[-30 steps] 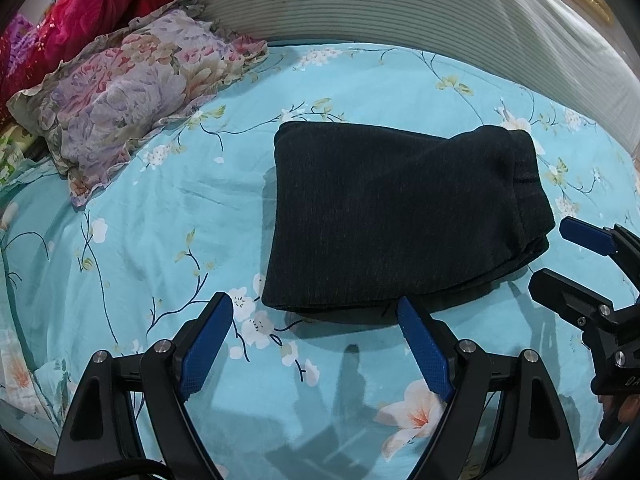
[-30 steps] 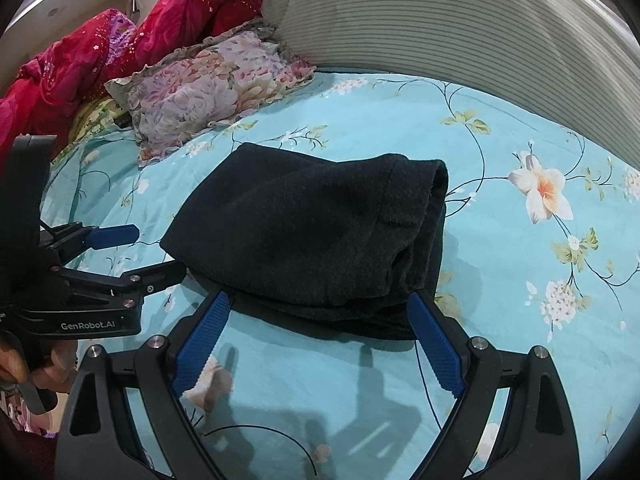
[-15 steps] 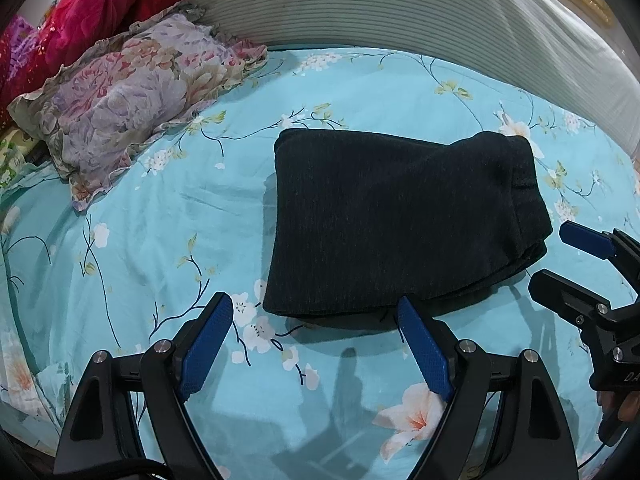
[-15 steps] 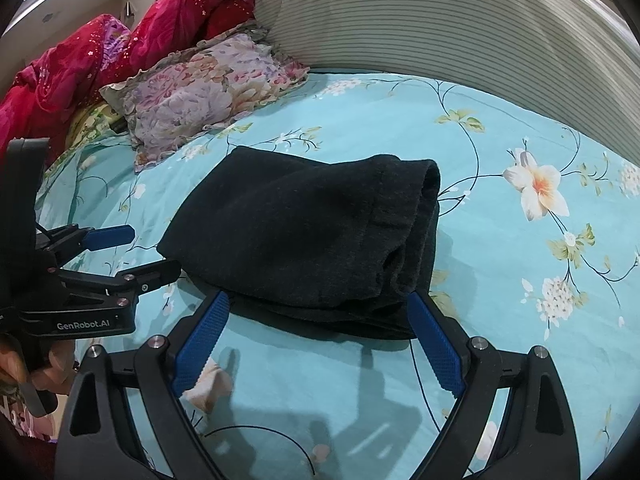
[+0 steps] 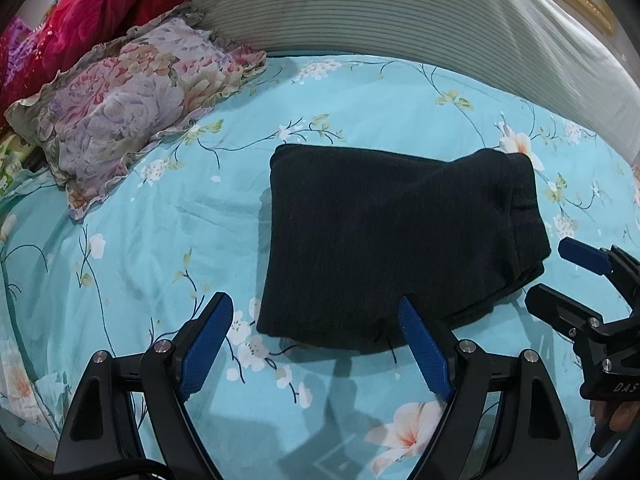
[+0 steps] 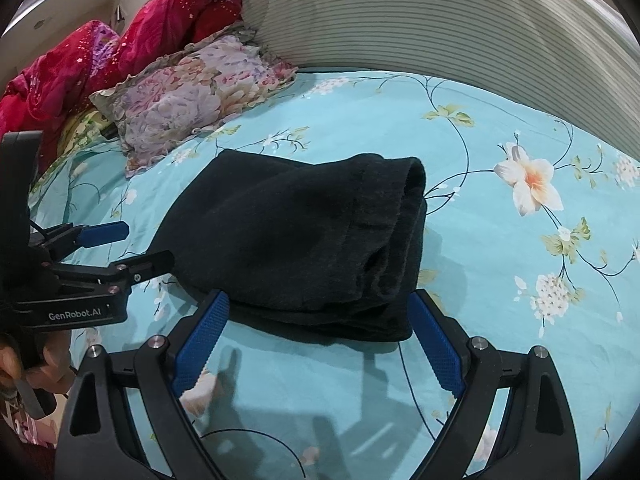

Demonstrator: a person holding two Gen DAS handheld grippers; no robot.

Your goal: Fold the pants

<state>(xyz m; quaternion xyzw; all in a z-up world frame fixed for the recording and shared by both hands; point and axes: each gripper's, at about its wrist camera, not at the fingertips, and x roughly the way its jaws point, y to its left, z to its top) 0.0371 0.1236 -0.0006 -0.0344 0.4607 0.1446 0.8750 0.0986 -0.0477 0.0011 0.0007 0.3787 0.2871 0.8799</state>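
1. Where the pants (image 5: 396, 236) lie, they sit toward the middle of the bed sheet (image 5: 168, 248), folded into a compact, roughly rectangular bundle of several stacked layers. The cloth is dark, near black, with a fine knit texture.

2. Seen from the right wrist view, the pants (image 6: 296, 240) show a ribbed band along the right-hand end, where the layers curl over and leave an open, rounded fold. The lower layers stick out slightly past the top layer along the near edge. A loose thread hangs from the near edge in the left wrist view.

3. Left gripper (image 5: 320, 344): jaws spread wide, holding nothing. It sits at the near edge of the bundle, the right blue pad overlapping the cloth's near edge in the picture; contact cannot be told.

4. Right gripper (image 6: 316, 340): jaws spread wide, holding nothing. Both blue pads flank the near edge of the bundle at its banded end; contact cannot be told.

5. Each gripper appears in the other's view, at the bundle's side: the right gripper (image 5: 560, 276) and the left gripper (image 6: 140, 246), both with fingers apart.

6. Bed sheet: turquoise with a white and peach flower print, lightly creased.

7. Toward the far left corner of the bed lie a floral pillow (image 5: 128, 108) with a frilled edge and a red quilt (image 6: 132, 40). A striped grey bolster (image 5: 400, 20) runs along the far edge.
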